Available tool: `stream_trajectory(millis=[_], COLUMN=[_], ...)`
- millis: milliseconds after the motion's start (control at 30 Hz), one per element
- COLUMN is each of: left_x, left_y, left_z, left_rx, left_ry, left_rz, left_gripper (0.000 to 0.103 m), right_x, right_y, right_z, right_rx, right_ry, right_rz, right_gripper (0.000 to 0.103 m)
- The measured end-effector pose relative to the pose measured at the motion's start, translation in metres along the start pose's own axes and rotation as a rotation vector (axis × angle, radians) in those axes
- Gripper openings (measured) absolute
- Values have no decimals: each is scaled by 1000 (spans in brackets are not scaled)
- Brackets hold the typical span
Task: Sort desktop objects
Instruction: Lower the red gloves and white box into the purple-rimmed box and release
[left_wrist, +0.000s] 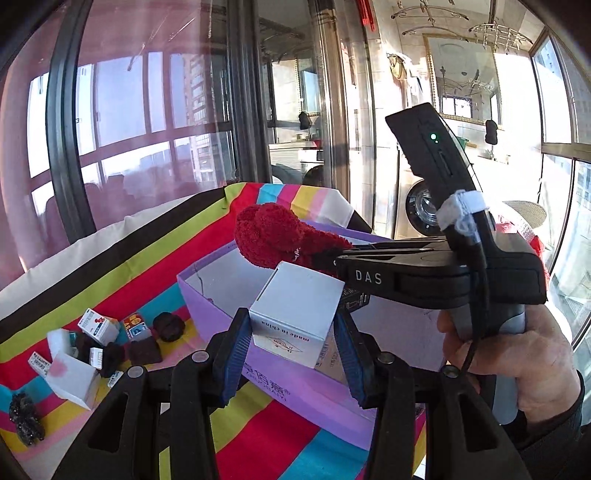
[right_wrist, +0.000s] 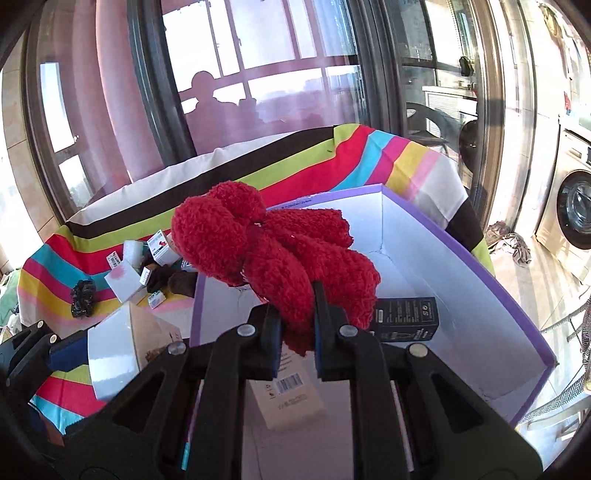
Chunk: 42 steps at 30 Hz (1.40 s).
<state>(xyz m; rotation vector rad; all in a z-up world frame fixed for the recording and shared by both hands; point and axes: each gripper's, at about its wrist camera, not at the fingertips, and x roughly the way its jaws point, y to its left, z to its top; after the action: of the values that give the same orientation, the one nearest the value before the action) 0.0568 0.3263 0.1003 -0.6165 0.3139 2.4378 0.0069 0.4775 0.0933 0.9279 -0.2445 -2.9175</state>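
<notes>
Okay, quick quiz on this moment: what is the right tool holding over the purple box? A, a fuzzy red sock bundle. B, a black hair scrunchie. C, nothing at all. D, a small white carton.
A: the right tool is clamped on the fuzzy red sock bundle above the purple box, while the small white carton sits in the left tool.

tan box (right_wrist: 291, 398) half hidden (barcode visible)
</notes>
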Motion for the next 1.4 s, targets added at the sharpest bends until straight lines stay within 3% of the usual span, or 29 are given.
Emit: stream_trajectory(millis=[167, 467, 867, 1033, 1133, 1200, 1267, 1400], left_x=[21, 54, 64, 58, 50, 46, 42, 32], left_y=[-7, 2, 5, 10, 20, 30, 41, 64], left_z=[0, 5, -1, -1, -4, -8, -12, -26], left_rx=[10, 2, -14, -34, -57, -77, -104, -149], left_ry=[35, 87, 106, 78, 46, 36, 33, 30], left_rz=[-9, 21, 38, 53, 68, 86, 101, 134], left_gripper=[46, 46, 48, 58, 66, 71, 73, 75], right_x=[5, 9, 10, 10, 7, 4, 1, 1], right_y=[-19, -23, -22, -20, -19, -16, -13, -9], right_z=[-2, -1, -2, -2, -2, -2, -1, -1], right_rx=[19, 19, 20, 11, 8, -1, -13, -29], right_ry=[13, 29, 34, 35, 16, -2, -20, -24], right_rz=[-68, -71, -81, -94, -102, -116, -131, -150], right_gripper=[15, 16, 19, 20, 31, 48, 57, 62])
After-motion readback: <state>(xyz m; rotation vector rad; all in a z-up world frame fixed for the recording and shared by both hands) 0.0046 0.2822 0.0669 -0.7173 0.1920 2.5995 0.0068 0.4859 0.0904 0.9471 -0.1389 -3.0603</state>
